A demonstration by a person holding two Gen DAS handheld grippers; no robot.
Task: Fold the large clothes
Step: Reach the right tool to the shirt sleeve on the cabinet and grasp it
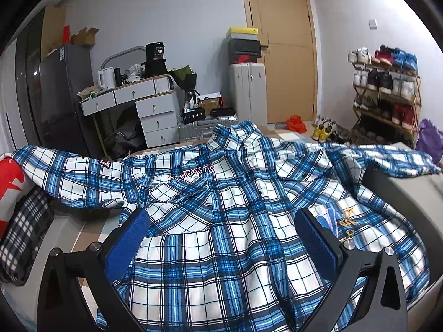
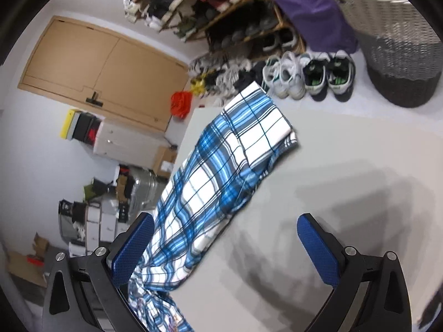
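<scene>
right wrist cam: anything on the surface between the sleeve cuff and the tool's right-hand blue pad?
Nothing. In the right wrist view the stretch from the plaid shirt's sleeve cuff to the right tool pad is bare grey surface, only shadows on it.

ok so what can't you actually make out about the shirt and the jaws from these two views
- Plaid shirt hem, left wrist view: cut off by the bottom edge and the left gripper.
- Its left cuff, same view: runs off behind the red item at the frame edge.
- Small gold lettering on the shirt: partly hidden by the pad, unreadable.
- Right wrist view: only the sleeve shows, blurred; the right gripper is open.
</scene>
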